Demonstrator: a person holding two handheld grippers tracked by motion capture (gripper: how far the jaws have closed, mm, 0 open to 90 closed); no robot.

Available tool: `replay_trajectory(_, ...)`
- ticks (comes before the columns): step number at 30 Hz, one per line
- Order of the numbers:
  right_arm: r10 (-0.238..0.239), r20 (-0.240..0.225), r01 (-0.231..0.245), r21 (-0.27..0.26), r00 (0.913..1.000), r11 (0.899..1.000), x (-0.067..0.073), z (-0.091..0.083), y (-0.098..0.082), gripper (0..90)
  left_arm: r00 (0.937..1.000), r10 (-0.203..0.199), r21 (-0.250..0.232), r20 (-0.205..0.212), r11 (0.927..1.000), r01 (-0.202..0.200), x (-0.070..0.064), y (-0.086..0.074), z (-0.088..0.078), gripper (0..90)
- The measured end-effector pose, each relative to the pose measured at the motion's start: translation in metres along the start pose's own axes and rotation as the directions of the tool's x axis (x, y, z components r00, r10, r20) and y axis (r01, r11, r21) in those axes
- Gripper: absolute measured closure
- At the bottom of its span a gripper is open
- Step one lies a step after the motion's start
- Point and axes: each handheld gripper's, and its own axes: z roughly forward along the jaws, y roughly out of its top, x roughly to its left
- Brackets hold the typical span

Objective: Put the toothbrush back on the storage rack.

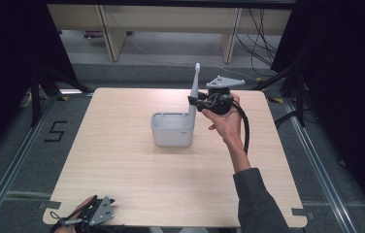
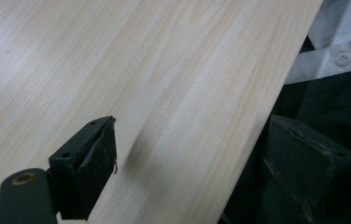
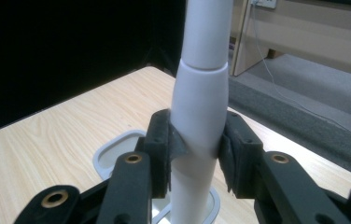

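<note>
At the table's [image 1: 137, 189] near left edge, left gripper [image 1: 94, 213] idle, fingers [image 2: 87, 175] spread wide apart over bare wood. Farther back, right gripper [image 1: 196, 102] clamped on a white electric toothbrush [image 1: 193, 97] — fingers [image 3: 159, 149] pressed against both sides of its handle — upright in a grey holder [image 1: 172, 129] at mid-table.

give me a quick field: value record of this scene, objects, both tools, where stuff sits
surface: wooden table
holder: grey holder, near the table's middle
toothbrush: white electric toothbrush, upright, lower end in the holder's right compartment
right tool: right tool, jaws clamped on the toothbrush body
left tool: left tool, jaws apart and empty, at the table's near left edge
</note>
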Motion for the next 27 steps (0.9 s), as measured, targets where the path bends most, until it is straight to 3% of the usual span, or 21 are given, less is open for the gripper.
replay_trajectory(3, 0.027, -0.002, -0.027, 0.006, 0.9996, 1.0, 0.001, 0.004, -0.001, 66.7, 1.0, 0.001, 0.0, -0.002, 1.0, -0.001, 0.0, 0.0, 0.0, 16.1)
replay_trajectory(6, 0.005, 0.011, -0.005, 0.005, 0.9999, 1.0, -0.001, 0.008, -0.001, 66.7, 1.0, 0.0, -0.001, 0.001, 1.0, 0.0, 0.0, 0.0, 0.0, 16.1)
replay_trajectory(7, 0.021, -0.005, -0.021, 0.006, 0.9998, 1.0, 0.0, 0.01, -0.001, 66.7, 1.0, -0.001, 0.0, 0.0, 1.0, 0.001, 0.0, 0.0, 0.0, 16.1)
replay_trajectory(8, 0.031, 0.009, -0.031, 0.006, 0.9995, 0.999, 0.0, 0.012, -0.002, 66.7, 1.0, 0.0, 0.0, -0.001, 1.0, 0.0, 0.0, 0.0, 0.0, 16.1)
replay_trajectory(13, 0.023, 0.009, -0.023, 0.012, 0.9997, 1.0, -0.004, 0.019, -0.004, 66.7, 1.0, 0.004, 0.0, -0.001, 1.0, -0.004, 0.0, 0.0, 0.0, 16.1)
replay_trajectory(14, 0.041, -0.009, -0.041, 0.018, 0.9991, 0.999, -0.003, 0.02, -0.005, 66.7, 1.0, 0.004, 0.0, 0.0, 1.0, -0.004, 0.0, 0.0, 0.0, 16.1)
replay_trajectory(16, 0.036, 0.007, -0.036, 0.032, 0.9993, 0.999, -0.003, 0.024, -0.007, 66.6, 0.9999, -0.01, 0.0, 0.004, 0.9999, 0.01, -0.001, 0.0, 0.0, 16.1)
replay_trajectory(17, 0.035, 0.013, -0.035, 0.039, 0.9993, 0.999, -0.003, 0.025, -0.007, 66.7, 1.0, 0.008, 0.001, 0.0, 1.0, -0.008, 0.0, 0.0, 0.0, 16.1)
replay_trajectory(27, 0.042, 0.037, -0.044, 0.063, 0.9984, 0.997, -0.004, 0.034, -0.013, 66.6, 1.0, 0.006, 0.001, 0.003, 1.0, -0.006, 0.0, 0.0, 0.0, 16.1)
